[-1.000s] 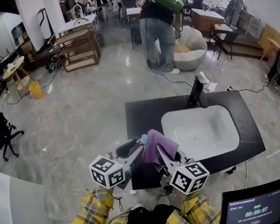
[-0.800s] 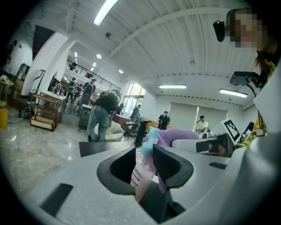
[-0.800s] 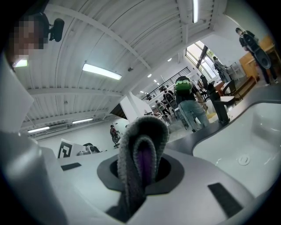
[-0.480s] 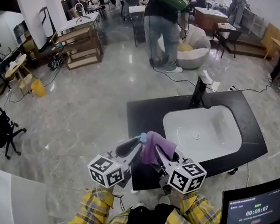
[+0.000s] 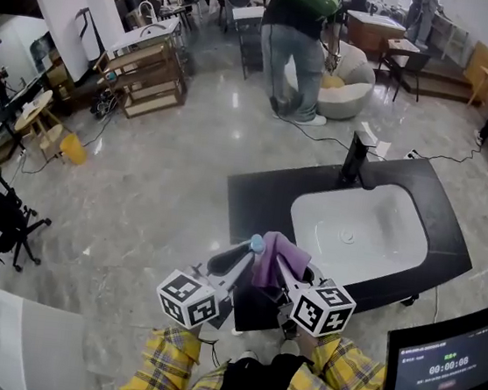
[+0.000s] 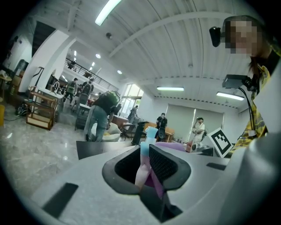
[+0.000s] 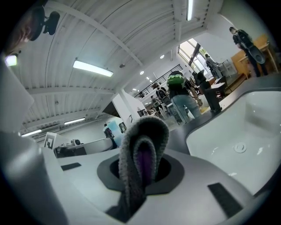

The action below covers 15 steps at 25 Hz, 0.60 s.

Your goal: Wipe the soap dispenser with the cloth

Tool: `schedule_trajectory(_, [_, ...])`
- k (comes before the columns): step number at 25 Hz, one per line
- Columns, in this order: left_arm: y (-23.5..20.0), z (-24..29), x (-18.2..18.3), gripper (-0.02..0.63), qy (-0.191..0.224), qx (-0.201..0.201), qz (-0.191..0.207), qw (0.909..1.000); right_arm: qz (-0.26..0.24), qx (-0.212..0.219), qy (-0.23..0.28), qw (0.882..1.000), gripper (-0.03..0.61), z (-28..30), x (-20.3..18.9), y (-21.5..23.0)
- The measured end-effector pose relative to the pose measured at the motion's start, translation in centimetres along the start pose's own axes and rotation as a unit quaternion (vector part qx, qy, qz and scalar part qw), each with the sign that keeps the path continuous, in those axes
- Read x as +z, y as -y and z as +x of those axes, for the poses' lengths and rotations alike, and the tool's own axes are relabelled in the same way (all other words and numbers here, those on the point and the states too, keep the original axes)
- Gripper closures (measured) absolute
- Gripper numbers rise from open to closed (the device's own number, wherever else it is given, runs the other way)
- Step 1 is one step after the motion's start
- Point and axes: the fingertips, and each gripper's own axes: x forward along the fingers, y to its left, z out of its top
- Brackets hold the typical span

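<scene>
Since a second ago my left tongs have been closing in, and they now pinch the dispenser at its neck, its blue pump top sticking up past the pads. Over the same second the head view has slid a little, so the sink and counter sit slightly further right in the frame.

My right tongs are pressed together on the cloth, with a folded loop of it standing out beyond the jaws. In the head view both are in the lower middle of the frame. The purple cloth is just to the right of the pump top; I cannot tell whether they touch.

Both are held in the air at the near left corner of the dark counter, about over its near edge. To the right lies the white sink, open and bare. Up the frame from my tongs a bare strip of counter runs beside the sink to the far edge. The black tap stands on that edge, well apart from my tongs.

Left of the counter and beyond it the marble floor is open. A person stands at the top of the frame. A screen fills the lower right corner, near my right sleeve.
</scene>
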Motion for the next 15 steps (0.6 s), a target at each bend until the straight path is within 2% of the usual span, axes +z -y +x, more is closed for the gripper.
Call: schedule_trajectory(15, [-0.2,0.2,-0.5,0.552,-0.018,0.001,0.007,0.9998,0.008,-0.044,-0.04,0.998,0.537,1.5,-3.1,2.4])
